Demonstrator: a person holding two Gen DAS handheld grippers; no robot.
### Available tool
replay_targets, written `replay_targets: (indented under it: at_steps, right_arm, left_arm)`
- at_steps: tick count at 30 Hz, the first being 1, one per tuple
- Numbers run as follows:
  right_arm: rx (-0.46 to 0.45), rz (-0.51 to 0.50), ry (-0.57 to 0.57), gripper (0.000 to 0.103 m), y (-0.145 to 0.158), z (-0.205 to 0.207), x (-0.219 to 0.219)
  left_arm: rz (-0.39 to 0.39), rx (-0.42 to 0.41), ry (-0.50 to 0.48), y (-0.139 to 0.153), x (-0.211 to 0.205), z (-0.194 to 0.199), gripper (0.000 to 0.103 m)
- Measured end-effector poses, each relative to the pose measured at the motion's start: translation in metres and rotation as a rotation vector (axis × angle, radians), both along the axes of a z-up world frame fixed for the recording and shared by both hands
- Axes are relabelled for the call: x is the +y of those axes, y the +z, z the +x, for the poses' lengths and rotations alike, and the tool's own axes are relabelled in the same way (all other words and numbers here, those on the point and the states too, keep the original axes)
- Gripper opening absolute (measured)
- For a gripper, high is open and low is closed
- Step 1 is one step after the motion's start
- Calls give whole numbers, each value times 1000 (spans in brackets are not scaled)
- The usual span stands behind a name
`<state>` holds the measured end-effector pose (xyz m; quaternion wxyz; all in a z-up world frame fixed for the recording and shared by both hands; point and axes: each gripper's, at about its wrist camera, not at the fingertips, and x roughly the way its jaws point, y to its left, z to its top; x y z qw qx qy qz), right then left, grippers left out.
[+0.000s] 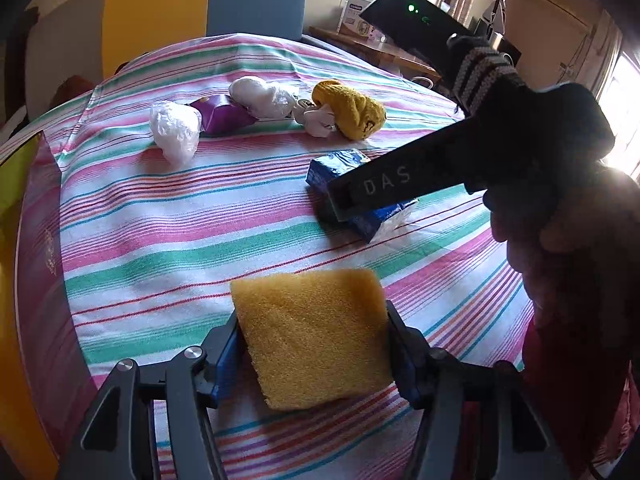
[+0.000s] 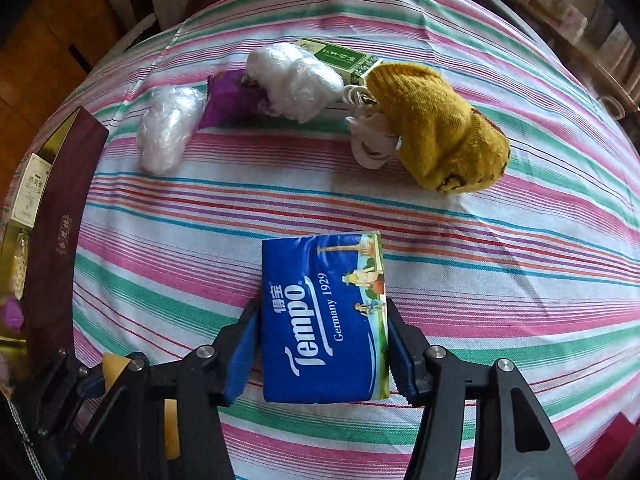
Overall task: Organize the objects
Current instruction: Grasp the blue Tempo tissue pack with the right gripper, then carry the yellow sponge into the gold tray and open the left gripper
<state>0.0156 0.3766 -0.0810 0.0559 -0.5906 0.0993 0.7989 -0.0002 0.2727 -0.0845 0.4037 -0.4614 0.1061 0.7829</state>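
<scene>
The striped cloth (image 2: 520,240) carries all. The right gripper (image 2: 324,344) is half closed on the tissue pack (image 2: 320,320), whose long axis runs along the fingers. The left gripper (image 1: 314,344) holds the sponge (image 1: 312,336) just beside.

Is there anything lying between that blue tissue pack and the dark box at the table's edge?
Nothing visible does. The blue tissue pack sits between the right gripper fingers, and only bare striped tablecloth lies between it and the dark box. The plastic bundles lie farther back.
</scene>
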Motion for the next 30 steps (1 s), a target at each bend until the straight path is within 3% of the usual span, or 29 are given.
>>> replay_targets:
  at_steps: [2, 8, 13, 21, 25, 30]
  right_arm:
    - [6, 4, 4, 61, 0, 1, 2]
    - [13, 64, 23, 59, 3, 5, 1]
    - [19, 90, 40, 59, 5, 9, 5]
    - [22, 109, 48, 58, 10, 13, 14]
    - [22, 116, 48, 58, 11, 12, 10]
    - [21, 119, 39, 58, 13, 9, 13]
  left_arm:
    - [-19, 4, 9, 5, -2, 3, 60]
    - [65, 72, 1, 54, -37, 21, 60]
    - [115, 99, 121, 91, -105, -11, 60]
    - [31, -30, 463, 61, -233, -70, 60]
    - [-51, -51, 517, 40, -258, -80, 60]
    - [-129, -115, 505, 8, -259, -81, 62]
